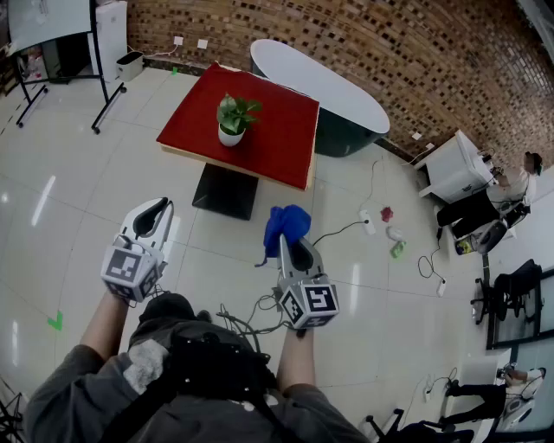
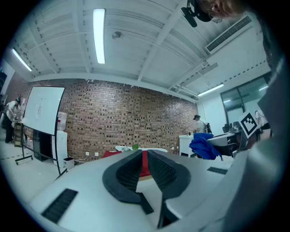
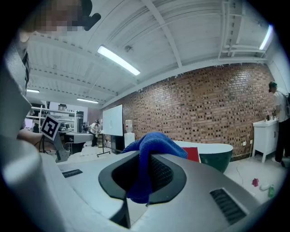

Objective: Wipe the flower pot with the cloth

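Note:
A white flower pot (image 1: 230, 135) with a green plant (image 1: 236, 112) stands on the red table (image 1: 281, 145), well ahead of both grippers. My right gripper (image 1: 288, 238) is shut on a blue cloth (image 1: 286, 224), which bunches over the jaws in the right gripper view as the blue cloth (image 3: 153, 146). My left gripper (image 1: 160, 208) is held out level at the left, its jaws shut with nothing between them. In the left gripper view the left gripper (image 2: 143, 158) points toward the red table (image 2: 145, 164), and the blue cloth (image 2: 204, 145) shows at the right.
A dark green and white oval table (image 1: 338, 95) stands behind the red table. Cables and small items (image 1: 389, 229) lie on the tiled floor at the right. A whiteboard on a stand (image 1: 52, 26) is at the far left. People sit at desks (image 1: 485, 216) on the right.

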`<control>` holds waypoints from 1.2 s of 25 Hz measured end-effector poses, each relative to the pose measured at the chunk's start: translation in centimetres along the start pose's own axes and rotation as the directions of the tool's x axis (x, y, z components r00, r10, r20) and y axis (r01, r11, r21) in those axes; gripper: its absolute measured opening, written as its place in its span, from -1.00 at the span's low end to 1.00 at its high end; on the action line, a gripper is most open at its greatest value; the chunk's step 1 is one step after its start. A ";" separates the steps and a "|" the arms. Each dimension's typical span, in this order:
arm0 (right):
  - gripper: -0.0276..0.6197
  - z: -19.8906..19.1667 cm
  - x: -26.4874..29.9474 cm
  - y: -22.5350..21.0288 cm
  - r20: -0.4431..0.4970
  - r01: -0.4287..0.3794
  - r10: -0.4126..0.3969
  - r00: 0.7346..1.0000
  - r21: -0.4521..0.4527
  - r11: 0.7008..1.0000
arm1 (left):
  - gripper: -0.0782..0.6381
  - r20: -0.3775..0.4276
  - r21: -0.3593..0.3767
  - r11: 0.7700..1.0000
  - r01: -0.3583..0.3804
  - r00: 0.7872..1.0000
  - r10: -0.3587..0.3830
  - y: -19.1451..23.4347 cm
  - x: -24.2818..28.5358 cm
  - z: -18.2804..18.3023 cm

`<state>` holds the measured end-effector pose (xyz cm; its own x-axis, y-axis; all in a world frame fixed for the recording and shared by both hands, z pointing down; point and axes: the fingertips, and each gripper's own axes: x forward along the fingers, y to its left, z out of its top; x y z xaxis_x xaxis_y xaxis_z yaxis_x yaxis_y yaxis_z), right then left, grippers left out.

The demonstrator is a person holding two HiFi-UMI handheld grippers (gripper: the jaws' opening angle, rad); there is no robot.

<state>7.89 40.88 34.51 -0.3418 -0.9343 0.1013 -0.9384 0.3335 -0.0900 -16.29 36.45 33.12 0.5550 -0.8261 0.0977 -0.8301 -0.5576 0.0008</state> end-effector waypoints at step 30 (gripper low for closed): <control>-0.74 -1.3 36.9 -19.3 -0.125 0.129 -0.125 0.984 0.024 0.991 | 0.37 -0.181 -0.023 0.985 0.173 0.968 -0.174 15.3 43.1 -11.9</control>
<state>13.31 0.14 41.27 -0.2251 -0.9455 0.2352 -0.9733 0.2068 -0.1000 -5.73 -6.70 49.18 0.6719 -0.6880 0.2742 -0.7229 -0.6898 0.0407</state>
